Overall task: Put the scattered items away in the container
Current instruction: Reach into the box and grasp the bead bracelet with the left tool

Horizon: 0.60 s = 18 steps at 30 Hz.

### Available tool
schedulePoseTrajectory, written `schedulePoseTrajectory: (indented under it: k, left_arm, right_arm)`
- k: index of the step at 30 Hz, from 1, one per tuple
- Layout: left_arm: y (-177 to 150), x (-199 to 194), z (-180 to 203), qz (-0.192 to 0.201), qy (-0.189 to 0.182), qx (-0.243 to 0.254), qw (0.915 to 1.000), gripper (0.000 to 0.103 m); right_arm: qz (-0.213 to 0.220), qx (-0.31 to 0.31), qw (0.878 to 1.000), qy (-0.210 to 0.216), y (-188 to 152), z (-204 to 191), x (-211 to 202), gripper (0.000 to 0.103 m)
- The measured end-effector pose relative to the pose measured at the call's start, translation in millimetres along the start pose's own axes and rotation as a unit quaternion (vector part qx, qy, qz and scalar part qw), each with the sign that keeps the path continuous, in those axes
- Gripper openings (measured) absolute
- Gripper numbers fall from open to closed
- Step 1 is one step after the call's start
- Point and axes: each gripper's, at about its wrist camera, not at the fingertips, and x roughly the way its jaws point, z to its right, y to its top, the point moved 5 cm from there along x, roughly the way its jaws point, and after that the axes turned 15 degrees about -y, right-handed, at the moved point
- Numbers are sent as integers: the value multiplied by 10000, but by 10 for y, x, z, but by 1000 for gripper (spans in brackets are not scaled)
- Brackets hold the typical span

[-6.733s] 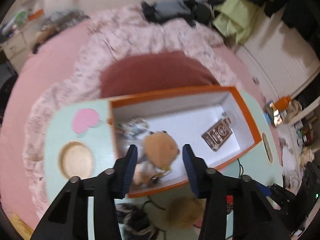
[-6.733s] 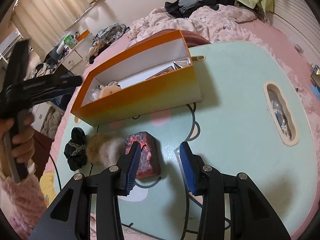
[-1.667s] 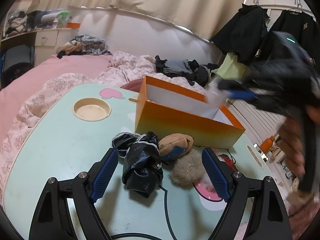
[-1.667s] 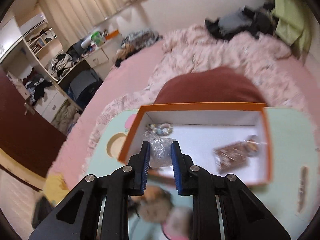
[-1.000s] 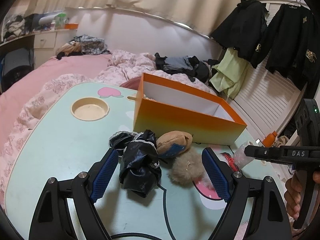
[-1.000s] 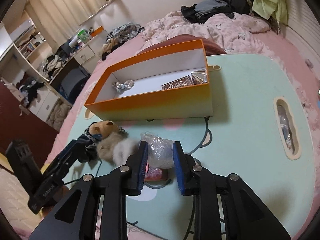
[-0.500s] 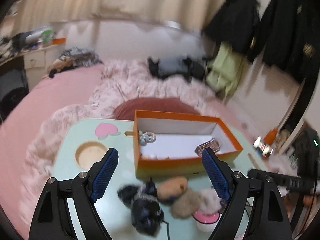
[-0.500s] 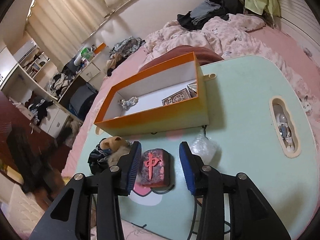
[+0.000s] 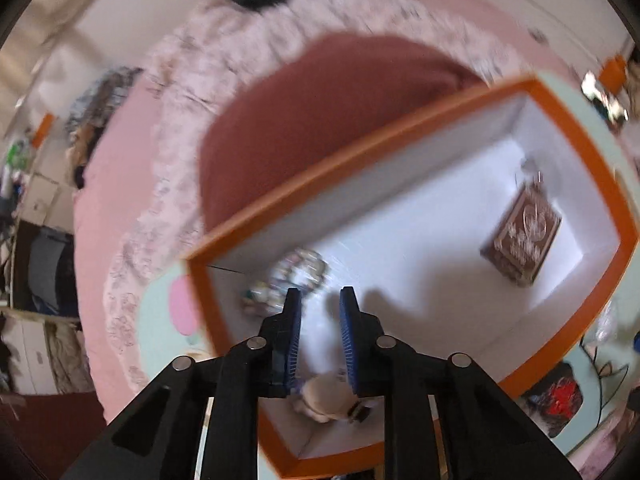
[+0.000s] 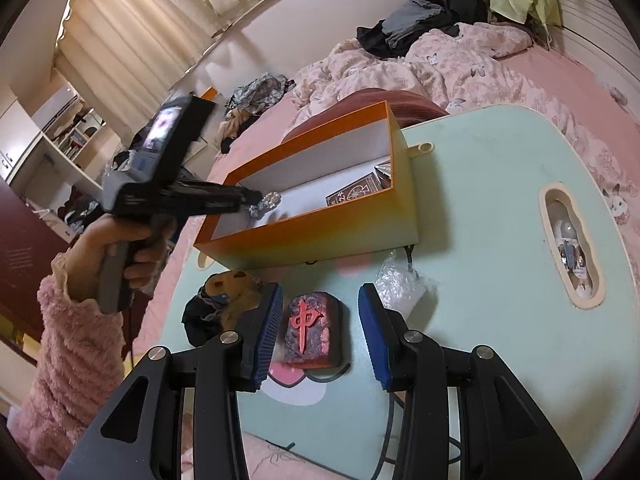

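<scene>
The orange box (image 9: 424, 128) (image 10: 320, 236) with a white inside stands on the mint table (image 10: 500, 208). My left gripper (image 9: 319, 300) hangs over the box's left end, jaws narrowed with a gap, nothing between the tips; a beige plush toy (image 9: 326, 400) shows below them inside the box. A bead bracelet (image 9: 296, 272) and a brown card pack (image 9: 524, 236) lie in the box. My right gripper (image 10: 320, 292) is open above a red mahjong-tile block (image 10: 308, 330). A clear plastic bag (image 10: 400, 280), a brown plush (image 10: 230, 284) and black cloth (image 10: 198, 320) lie beside it.
A black cable (image 10: 400, 412) runs over the table's near edge. A handle slot (image 10: 570, 240) is cut in the table's right side. A dark red cushion (image 9: 320, 108) and pink bedding (image 10: 440, 64) lie behind the box. The left gripper's body (image 10: 168, 184) hovers over the box.
My left gripper has swung from far back over the table to above the box's left end, and its jaws have narrowed from wide open. The right gripper has hardly moved.
</scene>
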Motion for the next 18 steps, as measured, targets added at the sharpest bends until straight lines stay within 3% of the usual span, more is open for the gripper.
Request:
schedulePoseTrajectory:
  k: [3,8,10,14,15,18]
  left_arm:
    - [6,42,-38,233,629,90,9977,29]
    - [23,-88,-156,910,705,-79,9933,44]
    - [15,-151,-204,1119,604,-151,9918,49]
    - [20,-54,-244,731,558,-322,9952,52]
    - [14,18,-224,573,331,-391,9970,46]
    - [14,0,-136,659,-247,-340,9969,48]
  right_arm:
    - [-16,9,10000,55,-3,3,9,41]
    - [-39,29,10000,85,-15,12,13,41]
    - [-46,41,9999,94,-18,15,12,41]
    - [-26,89,9999,140,-8,11,16,41]
    - [-31,95,9998,154,-6,8,18,41]
    - [-48,93,9998,179,-16,1,22,41]
